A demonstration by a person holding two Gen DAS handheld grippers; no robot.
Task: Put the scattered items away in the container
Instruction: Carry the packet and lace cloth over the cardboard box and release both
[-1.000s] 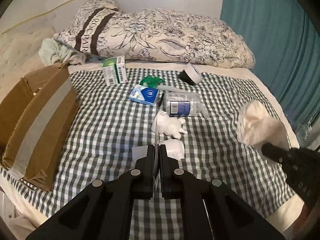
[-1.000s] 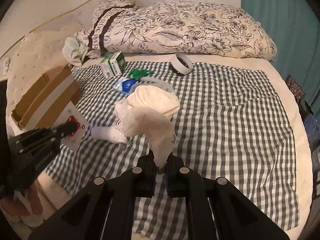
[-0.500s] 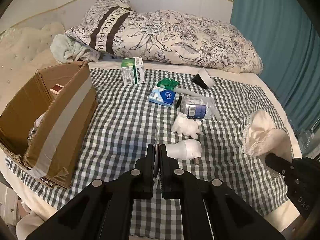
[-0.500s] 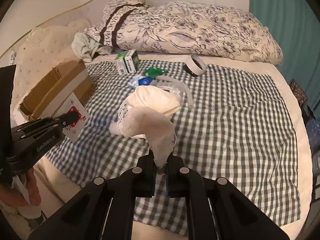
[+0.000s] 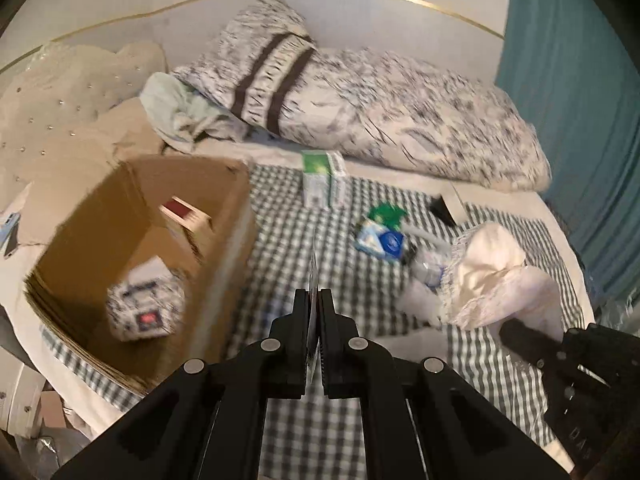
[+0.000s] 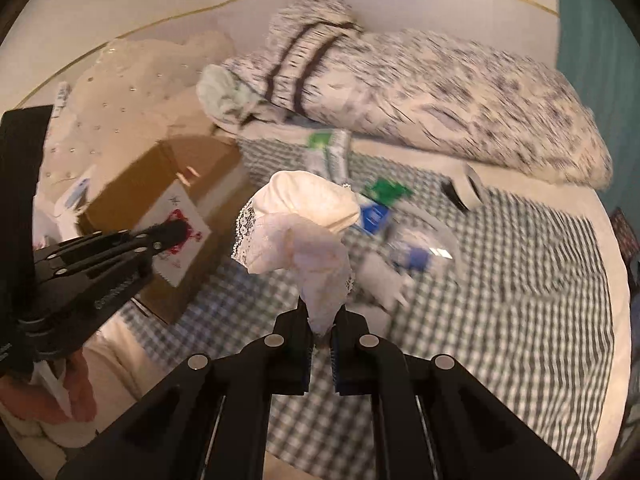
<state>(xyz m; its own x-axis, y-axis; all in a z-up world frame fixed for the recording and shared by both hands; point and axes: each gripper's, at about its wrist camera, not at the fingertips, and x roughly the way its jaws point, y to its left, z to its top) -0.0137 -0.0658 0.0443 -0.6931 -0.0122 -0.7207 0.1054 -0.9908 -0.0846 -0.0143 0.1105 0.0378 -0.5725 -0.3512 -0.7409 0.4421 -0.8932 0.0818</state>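
My left gripper (image 5: 314, 300) is shut on a thin white card (image 5: 313, 264), seen edge-on; the right wrist view shows its red print (image 6: 178, 236) beside the open cardboard box (image 5: 132, 240). My right gripper (image 6: 320, 320) is shut on a cream lace-trimmed cloth (image 6: 308, 224), held above the checked blanket; the cloth also shows in the left wrist view (image 5: 496, 280). The box holds a patterned small box (image 5: 146, 308) and a red-topped box (image 5: 186, 216). Both views are blurred.
On the blanket (image 5: 280, 248) lie a green-white carton (image 5: 322, 180), a blue packet (image 5: 380, 240), a green wrapper (image 5: 386, 213), a clear bottle (image 6: 416, 248), a white plug-like thing (image 6: 380, 280) and a tape roll (image 6: 464, 188). A floral pillow (image 5: 380, 120) lies behind. A teal curtain (image 5: 580, 100) hangs right.
Both grippers have swung left toward the box with their loads. The box now looks nearer and its inside shows in the left wrist view. The view is now motion-blurred.
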